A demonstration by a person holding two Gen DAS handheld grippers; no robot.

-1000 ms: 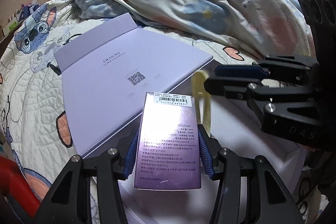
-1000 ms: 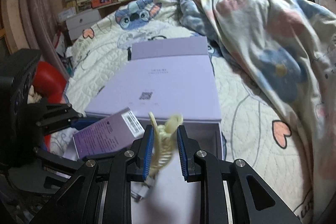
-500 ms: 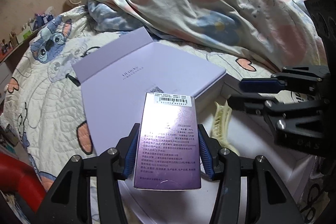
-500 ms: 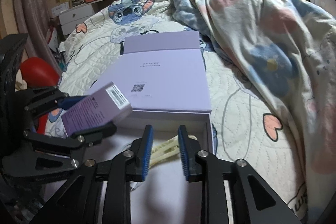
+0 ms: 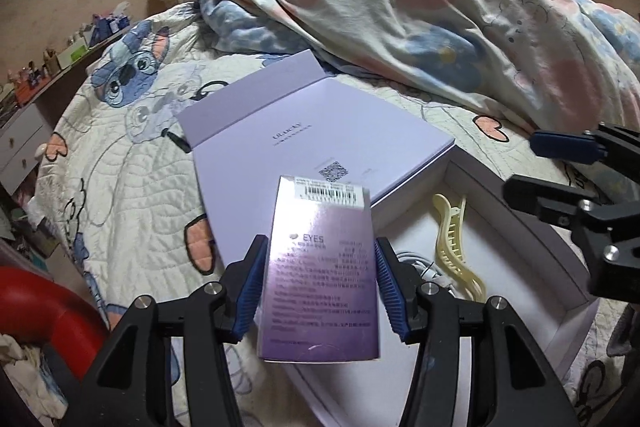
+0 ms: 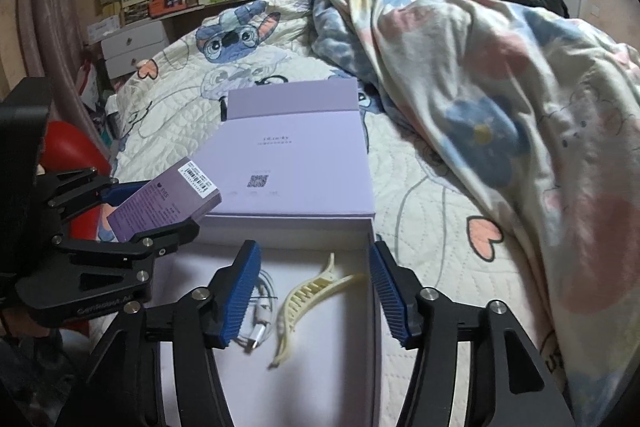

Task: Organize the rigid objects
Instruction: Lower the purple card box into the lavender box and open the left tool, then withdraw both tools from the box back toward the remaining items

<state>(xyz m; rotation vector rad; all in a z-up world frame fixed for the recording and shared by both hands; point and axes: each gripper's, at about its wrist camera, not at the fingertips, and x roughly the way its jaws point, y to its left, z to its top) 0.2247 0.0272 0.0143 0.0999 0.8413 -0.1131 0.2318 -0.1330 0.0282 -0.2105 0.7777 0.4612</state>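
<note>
My left gripper (image 5: 318, 287) is shut on a small purple carton (image 5: 320, 275) with a barcode label, held above the near left edge of the open white box (image 5: 536, 251). The carton also shows in the right wrist view (image 6: 164, 201). My right gripper (image 6: 316, 295) is open and empty above the box (image 6: 352, 367). A pale yellow hair claw clip (image 6: 304, 301) lies inside the box, next to a coiled white cable (image 6: 260, 311). The clip shows in the left wrist view (image 5: 454, 243) too. The box's lilac lid (image 6: 296, 167) lies flipped open behind it.
The box rests on a quilted cartoon-print bedspread (image 5: 120, 163). A rumpled floral duvet (image 6: 500, 75) fills the right side. A red object (image 5: 40, 303) sits at the near left. A white drawer unit (image 6: 132, 47) and a cluttered shelf stand by the far wall.
My right gripper opened and let go of the yellow clip, which now lies in the box. Both grippers drew back and up. The left kept hold of the purple carton.
</note>
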